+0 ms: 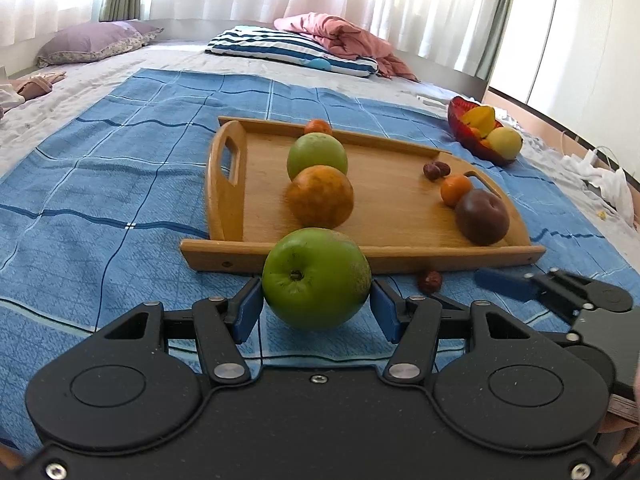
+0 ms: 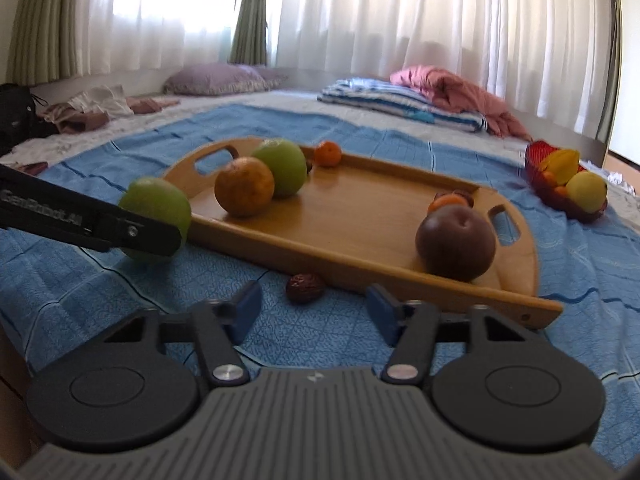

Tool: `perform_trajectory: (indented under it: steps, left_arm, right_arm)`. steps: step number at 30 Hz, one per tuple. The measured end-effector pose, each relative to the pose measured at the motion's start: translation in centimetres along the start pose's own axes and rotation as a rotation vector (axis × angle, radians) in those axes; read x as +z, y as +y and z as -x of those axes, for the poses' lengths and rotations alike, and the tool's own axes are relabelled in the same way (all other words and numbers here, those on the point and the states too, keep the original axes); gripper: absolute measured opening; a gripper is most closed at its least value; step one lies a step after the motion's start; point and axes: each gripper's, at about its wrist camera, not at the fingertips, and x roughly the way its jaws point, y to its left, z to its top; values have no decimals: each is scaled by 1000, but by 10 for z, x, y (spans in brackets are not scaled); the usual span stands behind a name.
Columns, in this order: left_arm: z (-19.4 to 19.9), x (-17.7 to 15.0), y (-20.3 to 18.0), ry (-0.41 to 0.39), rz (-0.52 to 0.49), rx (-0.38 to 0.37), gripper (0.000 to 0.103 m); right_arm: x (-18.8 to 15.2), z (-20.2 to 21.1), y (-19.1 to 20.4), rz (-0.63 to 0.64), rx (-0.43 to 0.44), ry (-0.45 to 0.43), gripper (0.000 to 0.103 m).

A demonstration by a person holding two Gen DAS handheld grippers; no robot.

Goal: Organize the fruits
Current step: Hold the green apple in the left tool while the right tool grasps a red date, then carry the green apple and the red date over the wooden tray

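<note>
Green apple [image 1: 316,278]; blue checked blanket [image 1: 120,184]; tan wooden tray [image 1: 400,208]; red bowl [image 1: 472,128] at 2 o'clock; blue-and-white striped pillow [image 1: 288,50].

- The left gripper [image 1: 316,306] points forward and somewhat downward over the blue cloth [image 1: 100,200], short of the near edge of the wooden tray [image 1: 400,258].
- Its two blue pads [image 1: 250,306] press on either side of a green apple [image 1: 316,278], which sits clamped between them.
- The right gripper [image 2: 314,308] also tilts downward, just in front of the tray's near edge.
- Its pads [image 2: 248,306] stand apart with only cloth between them; a dark red date [image 2: 305,287] lies just beyond the tips, untouched.
</note>
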Motion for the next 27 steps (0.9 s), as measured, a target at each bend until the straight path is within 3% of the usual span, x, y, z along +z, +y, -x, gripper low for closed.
perform_trajectory:
  steps: [5, 9, 17, 27]
  left_arm:
    - [0, 3, -1, -6, -4, 3, 56]
    - [-1, 5, -2, -5, -7, 3, 56]
    - [0, 10, -5, -10, -13, -15, 56]
    - [3, 36, -19, -53, -38, -64, 56]
  right_arm:
    - [6, -17, 0, -31, 1, 51, 48]
    - [9, -23, 3, -29, 19, 63, 29]
    - [11, -19, 7, -10, 19, 48, 27]
    - [32, 7, -13, -36, -12, -38, 27]
